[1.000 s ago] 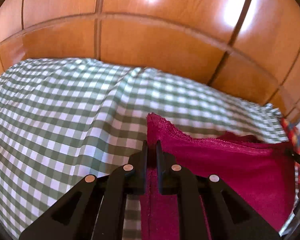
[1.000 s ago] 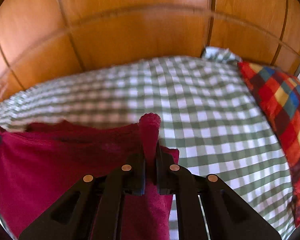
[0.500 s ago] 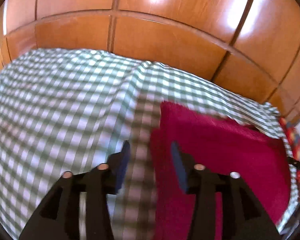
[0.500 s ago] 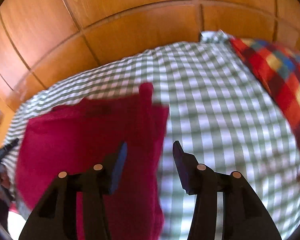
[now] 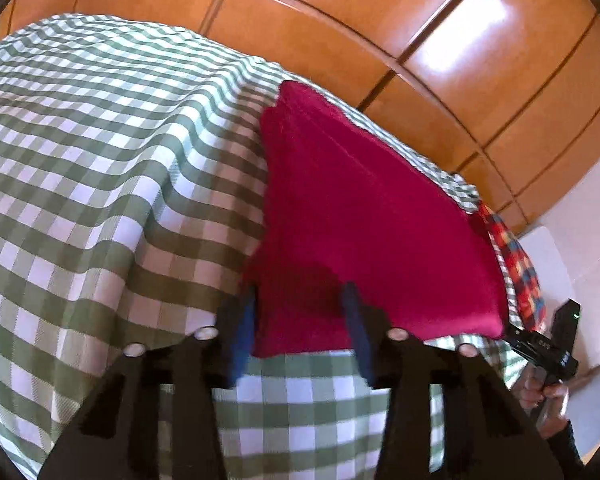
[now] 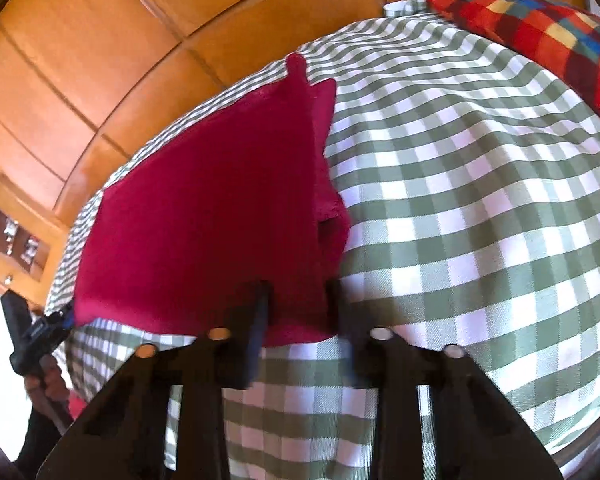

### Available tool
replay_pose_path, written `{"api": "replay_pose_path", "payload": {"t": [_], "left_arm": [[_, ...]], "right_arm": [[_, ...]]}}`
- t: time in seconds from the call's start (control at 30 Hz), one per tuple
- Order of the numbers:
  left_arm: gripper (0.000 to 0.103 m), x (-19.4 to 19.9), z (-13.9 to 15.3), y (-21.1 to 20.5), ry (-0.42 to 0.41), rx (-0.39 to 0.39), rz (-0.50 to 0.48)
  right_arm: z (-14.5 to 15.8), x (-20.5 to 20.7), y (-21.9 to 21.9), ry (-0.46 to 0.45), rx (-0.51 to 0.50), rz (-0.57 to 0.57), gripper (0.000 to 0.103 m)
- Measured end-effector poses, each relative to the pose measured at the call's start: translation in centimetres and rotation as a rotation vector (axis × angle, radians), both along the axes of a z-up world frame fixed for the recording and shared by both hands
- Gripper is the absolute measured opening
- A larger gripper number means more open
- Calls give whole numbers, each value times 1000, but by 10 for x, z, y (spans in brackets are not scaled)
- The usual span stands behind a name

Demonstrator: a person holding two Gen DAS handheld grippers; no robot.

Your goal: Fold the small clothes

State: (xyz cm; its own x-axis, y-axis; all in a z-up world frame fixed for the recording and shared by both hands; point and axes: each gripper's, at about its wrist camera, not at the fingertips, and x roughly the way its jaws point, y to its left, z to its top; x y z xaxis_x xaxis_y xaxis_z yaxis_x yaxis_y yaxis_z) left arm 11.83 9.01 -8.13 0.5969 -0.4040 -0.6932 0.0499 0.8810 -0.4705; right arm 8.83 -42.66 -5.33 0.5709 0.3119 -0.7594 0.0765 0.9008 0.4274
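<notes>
A dark red garment (image 5: 360,216) lies folded flat on the green-and-white checked bedcover (image 5: 92,168); it also shows in the right wrist view (image 6: 204,216). My left gripper (image 5: 300,320) is open and empty, its jaws standing either side of the garment's near left corner. My right gripper (image 6: 300,308) is open and empty, its jaws standing either side of the garment's near right corner. The right gripper also shows at the far right of the left wrist view (image 5: 548,344), and the left gripper at the far left of the right wrist view (image 6: 36,336).
A wooden panelled headboard (image 5: 340,20) runs behind the bed. A red multicoloured checked pillow (image 6: 540,32) lies at the bed's right side, also seen in the left wrist view (image 5: 516,264). The checked bedcover (image 6: 480,200) stretches to the right of the garment.
Both grippers let go of the garment's corners and opened, then drew back toward the near edge. The garment now lies flat on the bedcover.
</notes>
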Motion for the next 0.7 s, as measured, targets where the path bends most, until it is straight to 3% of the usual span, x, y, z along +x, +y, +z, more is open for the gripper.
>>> {"api": "replay_pose_path", "payload": {"t": [0.03, 0.13, 0.27, 0.4, 0.53, 0.67, 0.7], "left_arm": [[15, 3, -1, -1, 9, 34, 0], [8, -2, 4, 3, 3, 67, -12], [7, -28, 20, 2, -23, 140, -77], [8, -64, 22, -1, 1, 155, -107], [8, -90, 21, -2, 28, 140, -92], [27, -89, 31, -3, -4, 201, -57], [37, -85, 35, -1, -14, 205, -40]], "right_arm": [[4, -2, 2, -4, -24, 2, 17], [20, -10, 1, -28, -66, 18, 10], [32, -27, -7, -36, -113, 62, 9], [14, -48, -9, 33, -145, 83, 9], [8, -59, -12, 48, -140, 77, 9], [10, -54, -11, 54, -166, 83, 10], [10, -52, -10, 57, -169, 82, 12]]}}
